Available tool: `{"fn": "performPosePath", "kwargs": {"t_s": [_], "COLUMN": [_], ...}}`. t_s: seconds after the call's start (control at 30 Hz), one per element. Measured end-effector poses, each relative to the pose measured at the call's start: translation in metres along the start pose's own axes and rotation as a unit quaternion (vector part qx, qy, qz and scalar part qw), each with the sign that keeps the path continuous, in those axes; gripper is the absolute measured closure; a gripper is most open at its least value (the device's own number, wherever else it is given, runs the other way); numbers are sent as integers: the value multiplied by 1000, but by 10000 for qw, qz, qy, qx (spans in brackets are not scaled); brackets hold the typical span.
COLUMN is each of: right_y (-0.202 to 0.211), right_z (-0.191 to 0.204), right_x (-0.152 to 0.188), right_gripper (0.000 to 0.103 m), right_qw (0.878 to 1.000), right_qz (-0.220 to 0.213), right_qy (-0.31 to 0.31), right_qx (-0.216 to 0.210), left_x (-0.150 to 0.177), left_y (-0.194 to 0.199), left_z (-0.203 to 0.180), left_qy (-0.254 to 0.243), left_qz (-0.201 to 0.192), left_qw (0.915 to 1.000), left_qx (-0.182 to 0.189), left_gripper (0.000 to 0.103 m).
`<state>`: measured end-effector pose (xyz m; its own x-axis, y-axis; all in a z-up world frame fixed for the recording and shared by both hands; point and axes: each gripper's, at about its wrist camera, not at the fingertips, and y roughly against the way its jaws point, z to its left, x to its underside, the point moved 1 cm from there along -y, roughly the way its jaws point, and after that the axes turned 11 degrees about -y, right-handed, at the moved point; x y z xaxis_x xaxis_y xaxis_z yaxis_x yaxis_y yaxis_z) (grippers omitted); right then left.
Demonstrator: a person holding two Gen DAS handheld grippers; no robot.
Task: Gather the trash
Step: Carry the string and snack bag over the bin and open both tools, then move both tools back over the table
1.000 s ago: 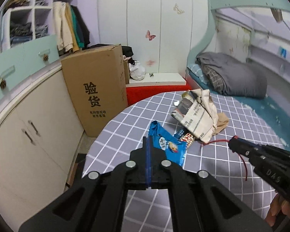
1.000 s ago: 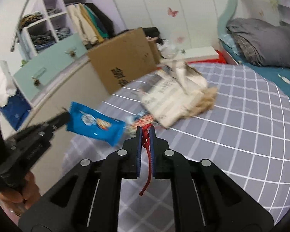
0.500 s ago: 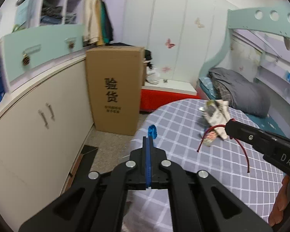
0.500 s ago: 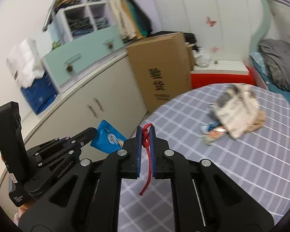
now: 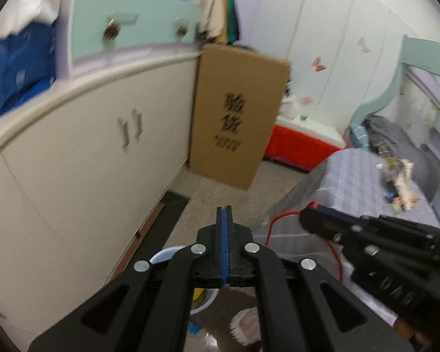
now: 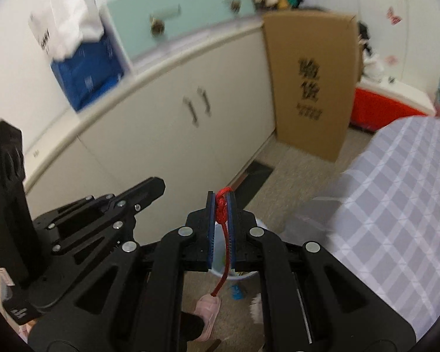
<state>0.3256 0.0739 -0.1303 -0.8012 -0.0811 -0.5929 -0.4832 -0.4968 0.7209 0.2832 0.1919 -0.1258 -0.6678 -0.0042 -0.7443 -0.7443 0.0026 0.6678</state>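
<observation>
The tall cardboard box (image 5: 237,114) standing on the floor at the far end of the cabinets carries two large black Chinese characters, 验货, printed one above the other on its front face. Beneath them sits a smaller line of print, too blurred to read. The same box (image 6: 309,85) shows the same two characters in the right wrist view, again with unreadable small print below. On the white bag (image 6: 60,20) at the far left, above the blue box, a dark vertical marking can be seen, but motion blur keeps it from being made out.
</observation>
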Motion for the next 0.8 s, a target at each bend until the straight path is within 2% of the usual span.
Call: {"fn": "performPosePath", "kwargs": {"t_s": [0.23, 0.3, 0.37, 0.43, 0.47, 0.5, 0.57, 0.67, 0.8], "right_y": [-82, -101, -119, -131, -136, -139, -143, -141, -118], "right_z": [10, 9, 9, 9, 9, 8, 6, 3, -1], "right_x": [23, 26, 28, 28, 29, 28, 26, 22, 9], "right_gripper": [95, 94, 94, 85, 65, 53, 52, 52, 51], "right_qw": [9968, 9958, 9946, 9938, 9935, 9939, 9940, 9944, 9965], "right_qz": [770, 891, 994, 1064, 1074, 1005, 1030, 972, 675], "right_qy": [36, 10, 9, 54, 53, 34, -26, -75, -173], "right_qx": [225, 225, 291, 316, 374, 453, 362, 406, 461], "left_x": [40, 50, 60, 66, 69, 72, 78, 79, 70], "left_y": [-60, -74, -89, -96, -100, -103, -106, -106, -99], "left_z": [48, 60, 72, 79, 84, 88, 94, 99, 93], "left_qy": [299, 423, 555, 618, 652, 685, 768, 880, 849], "left_qz": [833, 1047, 1245, 1288, 1328, 1394, 1428, 1429, 1329], "left_qw": [9954, 9930, 9898, 9885, 9876, 9859, 9848, 9838, 9857], "left_qx": [-379, -344, -405, -495, -531, -619, -624, -624, -591], "left_gripper": [102, 98, 70, 56, 53, 53, 48, 46, 45]}}
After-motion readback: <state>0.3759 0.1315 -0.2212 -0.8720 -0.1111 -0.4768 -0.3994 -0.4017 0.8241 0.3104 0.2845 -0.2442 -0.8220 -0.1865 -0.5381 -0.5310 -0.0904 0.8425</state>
